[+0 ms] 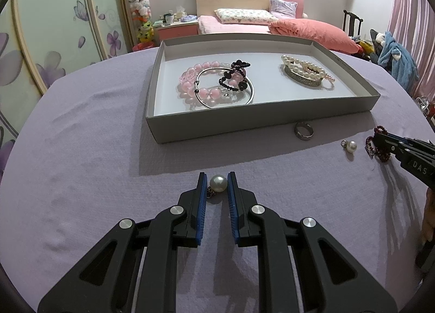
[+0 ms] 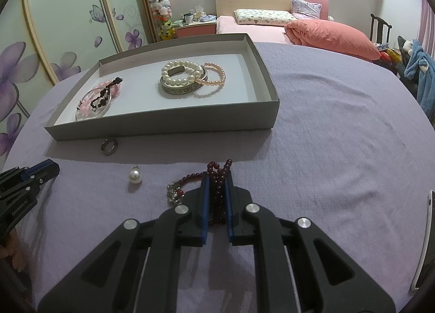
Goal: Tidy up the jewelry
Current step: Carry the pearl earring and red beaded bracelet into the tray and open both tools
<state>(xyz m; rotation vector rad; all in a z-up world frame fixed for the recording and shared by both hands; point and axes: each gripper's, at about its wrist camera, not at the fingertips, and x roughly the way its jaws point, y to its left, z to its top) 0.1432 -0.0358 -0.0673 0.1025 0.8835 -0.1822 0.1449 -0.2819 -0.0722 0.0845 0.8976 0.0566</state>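
Left tongs (image 1: 216, 186) pinch round pearl earring (image 1: 218, 183), slippery, light; right tongs (image 2: 216, 190) clamp limp red bead string (image 2: 217, 193) mid-strand.

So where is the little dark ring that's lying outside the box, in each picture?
Left wrist view: the dark ring lies on the purple cloth just in front of the grey box's front wall, right of centre.
Right wrist view: the same ring lies just below the box's front wall, left of centre.
Shared landmark: the loose pearl pendant lies near the ring in both views.
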